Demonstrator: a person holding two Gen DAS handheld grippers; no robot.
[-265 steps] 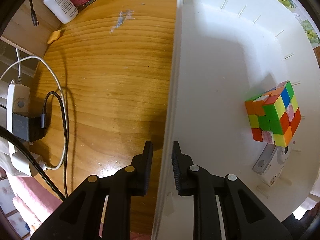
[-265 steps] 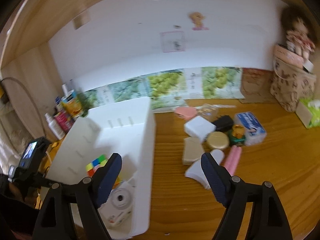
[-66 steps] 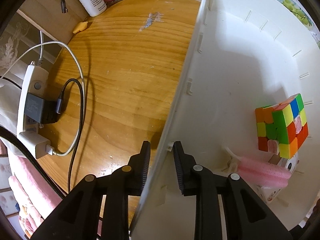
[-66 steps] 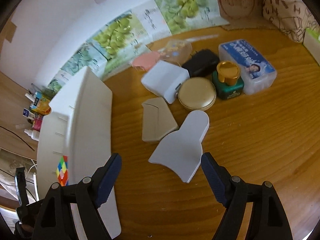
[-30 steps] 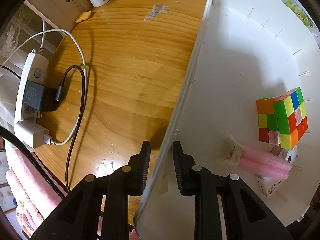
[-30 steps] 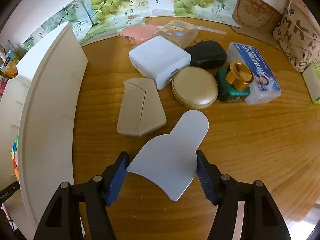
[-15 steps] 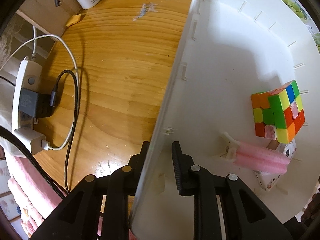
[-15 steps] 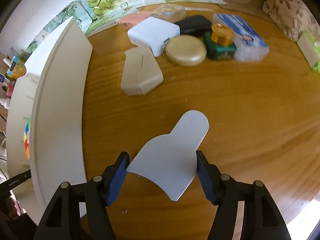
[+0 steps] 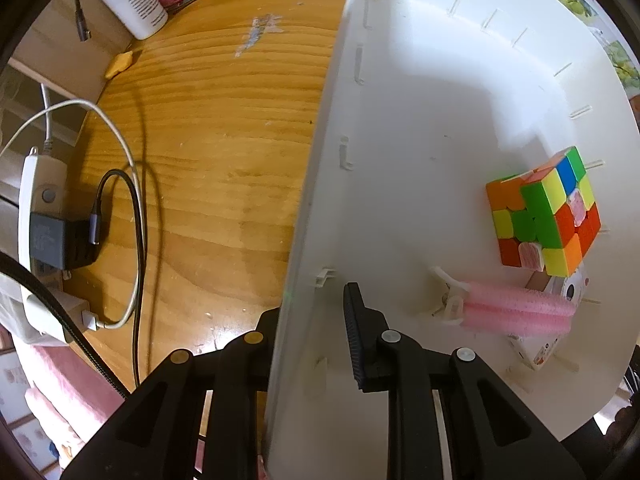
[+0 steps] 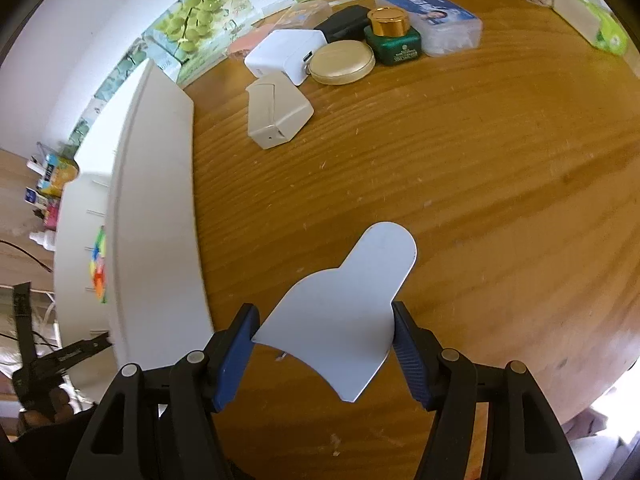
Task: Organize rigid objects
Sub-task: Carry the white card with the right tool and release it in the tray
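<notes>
Change noted: pale grey bottle-shaped flat piece (image 10: 344, 308), a second ago lying on the wooden desk (image 10: 460, 168) between the blue pads, now off the desk and carried, clamped edge to edge in the right gripper (image 10: 324, 344). Rest of the loose pile further off than a second ago; white bin (image 10: 156, 208) closer on the left of the view. Judged: pick done, transfer toward the bin under way, placing not yet done.

Left gripper (image 9: 316, 320): straddling the near wall of the white bin (image 9: 420, 128), one finger outside and largely hidden, one finger inside; narrow gap, pads seemingly closed on the wall, steadying the bin as a second ago.

Container, white bin, contents:
- colour puzzle cube (image 9: 544, 216), against the far wall.
- pink ridged roller clip (image 9: 516, 308), just beside the cube, nearer the gripper.
- small printed white box (image 9: 548, 320), under the clip and cube, partly hidden.

Outside the bin, across the desk:
- beige case (image 10: 278, 114), nearest the bin.
- white charger block (image 10: 286, 54), gold round compact (image 10: 342, 62), green jar with gold cap (image 10: 392, 38), black case (image 10: 344, 24), blue-labelled clear box (image 10: 432, 18), clustered beyond the beige case.

Judged remaining: several pieces.
</notes>
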